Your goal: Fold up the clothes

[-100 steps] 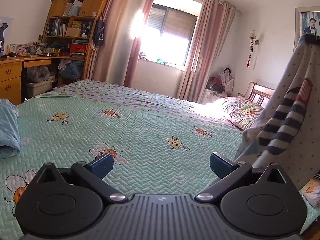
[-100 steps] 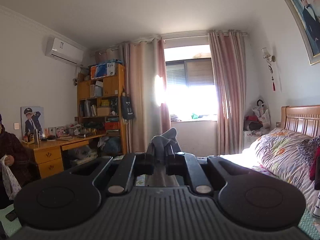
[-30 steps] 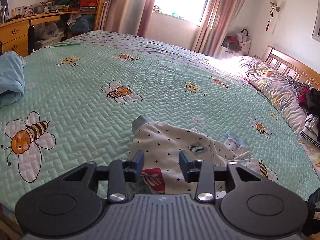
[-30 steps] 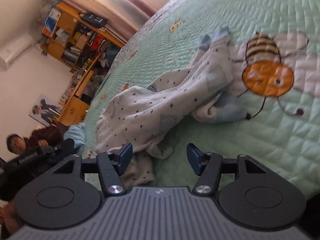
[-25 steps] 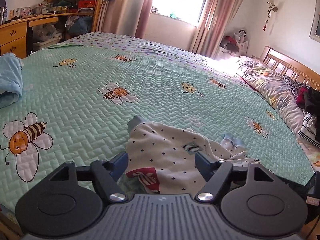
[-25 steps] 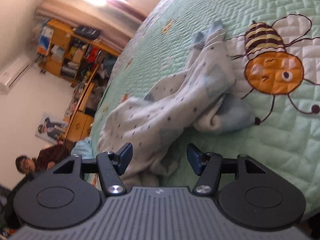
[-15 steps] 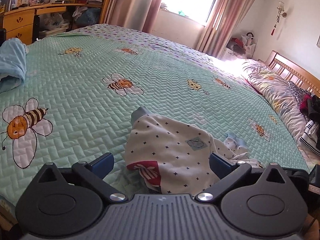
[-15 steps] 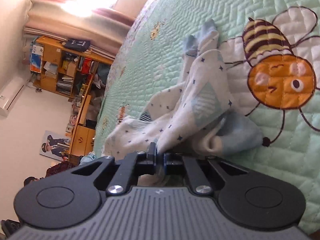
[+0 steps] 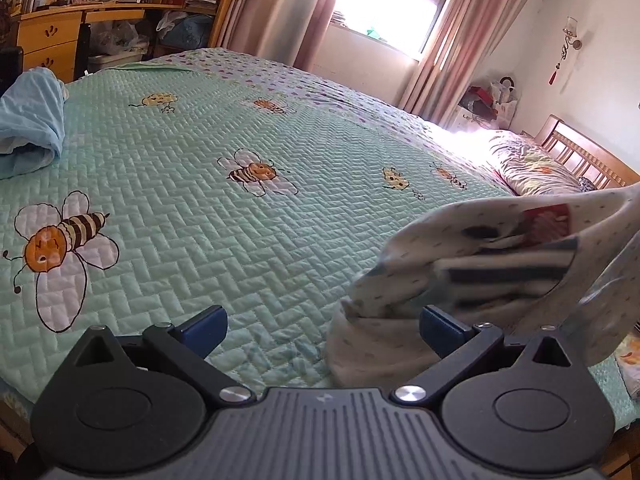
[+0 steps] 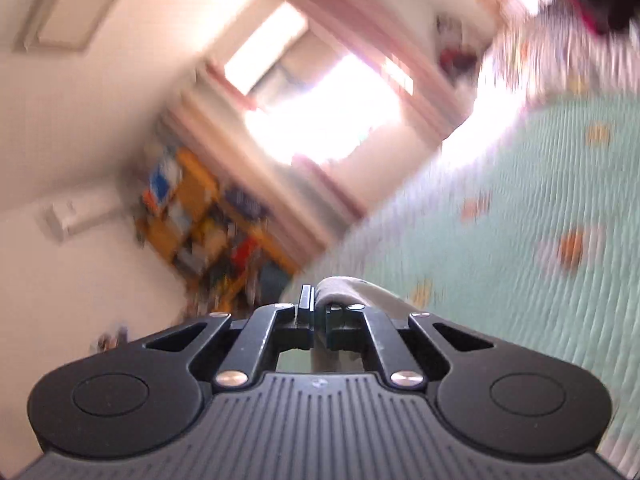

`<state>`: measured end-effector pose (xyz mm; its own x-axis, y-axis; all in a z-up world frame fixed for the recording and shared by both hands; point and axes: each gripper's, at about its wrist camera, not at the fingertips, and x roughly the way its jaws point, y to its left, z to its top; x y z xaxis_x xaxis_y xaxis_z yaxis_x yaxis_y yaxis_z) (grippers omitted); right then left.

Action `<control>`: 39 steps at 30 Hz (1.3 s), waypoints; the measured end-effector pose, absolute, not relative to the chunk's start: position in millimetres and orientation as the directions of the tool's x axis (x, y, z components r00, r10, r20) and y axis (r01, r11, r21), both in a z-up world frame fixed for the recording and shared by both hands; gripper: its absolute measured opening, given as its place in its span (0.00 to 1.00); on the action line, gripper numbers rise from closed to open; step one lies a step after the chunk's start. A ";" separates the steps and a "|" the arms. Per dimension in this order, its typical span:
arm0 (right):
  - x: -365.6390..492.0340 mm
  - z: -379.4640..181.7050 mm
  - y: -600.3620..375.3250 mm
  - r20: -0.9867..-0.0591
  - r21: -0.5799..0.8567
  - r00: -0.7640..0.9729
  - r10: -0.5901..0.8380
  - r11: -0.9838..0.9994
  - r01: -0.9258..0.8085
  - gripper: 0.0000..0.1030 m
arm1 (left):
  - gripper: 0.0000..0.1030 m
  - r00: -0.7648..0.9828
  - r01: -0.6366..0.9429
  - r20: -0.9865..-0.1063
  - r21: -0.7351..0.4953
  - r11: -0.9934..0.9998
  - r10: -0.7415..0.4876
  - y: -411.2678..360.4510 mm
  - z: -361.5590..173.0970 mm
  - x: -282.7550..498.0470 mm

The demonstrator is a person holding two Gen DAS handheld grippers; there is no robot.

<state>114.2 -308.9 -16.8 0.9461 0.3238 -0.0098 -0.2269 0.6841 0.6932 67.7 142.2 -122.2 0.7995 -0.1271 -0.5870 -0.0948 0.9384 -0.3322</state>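
A white dotted child's garment [image 9: 472,276] with a striped patch and a red patch hangs lifted above the bed at the right of the left wrist view, blurred by motion. My left gripper [image 9: 322,326] stands wide open low over the quilt, nothing between its blue pads; the garment's lower edge hangs just behind its right finger [image 9: 442,330]. In the blurred, tilted right wrist view my right gripper [image 10: 318,312] is shut on a fold of the white garment [image 10: 352,288], which bulges over its fingertips and trails off to the right.
The green bee-print quilt [image 9: 224,216] covers the bed. A light blue bundle of cloth [image 9: 30,120] lies at its left edge. Pillows [image 9: 532,168] and a wooden headboard [image 9: 584,156] are at the far right. A desk [image 9: 60,36], shelves and a window stand beyond.
My left gripper opened and let go of the garment. My right gripper shut on the garment's edge and swung up, lifting it off the quilt toward the right.
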 end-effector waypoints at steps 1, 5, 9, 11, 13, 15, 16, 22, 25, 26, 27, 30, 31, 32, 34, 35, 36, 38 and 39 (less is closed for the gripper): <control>113.8 -4.2 -326.6 0.008 0.674 0.962 0.273 0.709 -0.207 0.06 | 0.99 0.801 -0.095 -0.584 -0.337 0.937 -0.130 142.5 -121.9 67.7; 125.4 -19.8 -371.2 -0.171 0.655 0.975 0.139 0.756 0.007 0.60 | 0.99 0.798 -0.069 -0.581 -0.347 0.935 -0.157 133.9 -124.2 71.3; 121.6 -111.6 -376.8 -0.444 0.654 0.893 0.067 0.706 0.272 0.83 | 0.99 0.785 -0.030 -0.589 -0.342 0.939 -0.190 118.3 -127.7 77.5; 113.8 -164.1 -358.5 -0.535 0.682 0.833 0.137 0.653 0.330 0.83 | 0.99 0.778 -0.011 -0.595 -0.331 0.944 -0.200 111.5 -128.4 80.6; 107.8 -200.6 -335.1 -0.555 0.726 0.802 0.222 0.600 0.336 0.83 | 0.99 0.775 0.002 -0.599 -0.318 0.948 -0.202 106.6 -129.0 83.4; 109.4 -217.2 -307.3 -0.547 0.740 0.779 0.306 0.612 0.279 0.82 | 0.99 0.773 0.002 -0.602 -0.313 0.950 -0.200 104.8 -128.7 86.1; 113.9 -215.4 -294.2 -0.539 0.733 0.774 0.333 0.637 0.237 0.82 | 0.99 0.773 0.001 -0.602 -0.311 0.950 -0.198 103.9 -128.5 87.8; 149.3 -186.0 -221.4 -0.505 0.662 0.740 0.445 0.749 0.001 0.82 | 0.99 0.763 -0.016 -0.617 -0.317 0.948 -0.193 103.0 -136.6 90.7; 162.3 -182.5 -188.3 -0.570 0.577 0.699 0.431 0.816 -0.032 0.82 | 0.99 0.752 -0.020 -0.629 -0.319 0.948 -0.196 103.6 -142.6 91.5; 157.3 -181.9 -176.2 -0.586 0.523 0.699 0.410 0.850 -0.060 0.82 | 0.99 0.750 -0.023 -0.631 -0.322 0.946 -0.196 104.8 -144.1 91.9; 150.3 -181.6 -162.8 -0.596 0.439 0.711 0.372 0.893 -0.099 0.82 | 0.99 0.749 -0.027 -0.633 -0.325 0.945 -0.196 106.2 -145.5 92.4; 128.6 -192.1 -129.6 -0.606 0.184 0.752 0.260 0.965 -0.185 0.81 | 0.99 0.741 -0.031 -0.642 -0.322 0.946 -0.195 108.1 -147.0 95.2; 121.0 -197.6 -121.2 -0.605 0.106 0.763 0.226 0.973 -0.204 0.81 | 0.99 0.738 -0.032 -0.647 -0.317 0.948 -0.191 107.9 -146.5 96.2; 115.8 -203.0 -114.7 -0.605 0.038 0.773 0.192 0.976 -0.213 0.81 | 0.99 0.734 -0.037 -0.655 -0.307 0.951 -0.183 107.2 -145.6 97.6; 114.0 -210.9 -107.9 -0.597 -0.061 0.792 0.126 0.978 -0.202 0.80 | 0.99 0.719 -0.059 -0.679 -0.271 0.961 -0.148 104.0 -142.3 100.9; 114.9 -213.1 -107.2 -0.584 -0.108 0.807 0.090 0.976 -0.187 0.78 | 0.99 0.707 -0.075 -0.697 -0.244 0.967 -0.121 101.4 -139.9 103.2; 117.2 -214.1 -109.2 -0.573 -0.146 0.818 0.058 0.974 -0.171 0.77 | 0.99 0.689 -0.091 -0.719 -0.213 0.973 -0.093 98.4 -137.5 106.3; 123.5 -213.9 -116.5 -0.562 -0.192 0.827 0.010 0.971 -0.142 0.67 | 0.99 0.648 -0.111 -0.759 -0.175 0.978 -0.062 93.1 -133.3 114.2; 127.4 -212.4 -121.0 -0.562 -0.195 0.827 -0.002 0.972 -0.131 0.59 | 0.99 0.623 -0.117 -0.780 -0.167 0.979 -0.058 91.2 -131.5 118.7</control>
